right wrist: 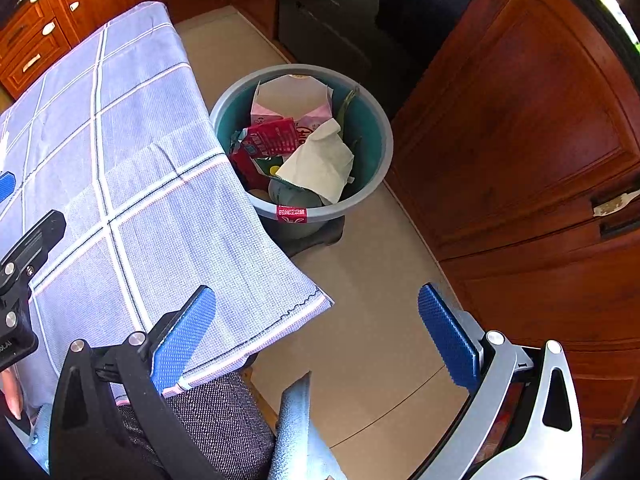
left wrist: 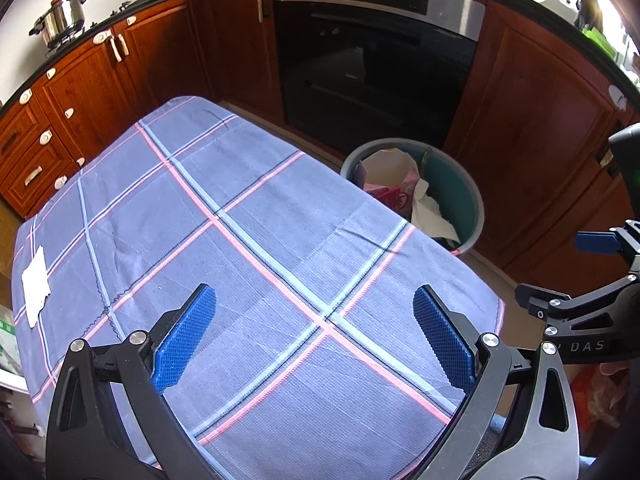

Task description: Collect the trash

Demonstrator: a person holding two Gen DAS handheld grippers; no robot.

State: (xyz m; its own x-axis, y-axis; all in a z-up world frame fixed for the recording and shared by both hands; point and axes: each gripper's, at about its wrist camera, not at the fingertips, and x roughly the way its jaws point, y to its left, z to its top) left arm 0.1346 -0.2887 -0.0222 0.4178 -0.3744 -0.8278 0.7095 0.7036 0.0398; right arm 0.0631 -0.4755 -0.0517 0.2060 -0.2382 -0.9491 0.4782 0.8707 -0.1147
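Both sets of jaws are spread wide and empty, so I'd send the left gripper (left wrist: 314, 334) across the cloth-covered surface (left wrist: 260, 240) to pinch the white paper scrap (left wrist: 36, 286) at its far-left edge, then drop it in the already-stuffed bin (right wrist: 224, 108) beside the right gripper (right wrist: 316, 334).

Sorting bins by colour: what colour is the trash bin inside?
Teal inside the trash bin, with a grey-blue rim; the right wrist view shows it best.

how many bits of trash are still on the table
1: a white paper lies flat on the tablecloth near the table's far left edge. The rest of the cloth in view is bare. Other trash is already in the bin on the floor beside the table.
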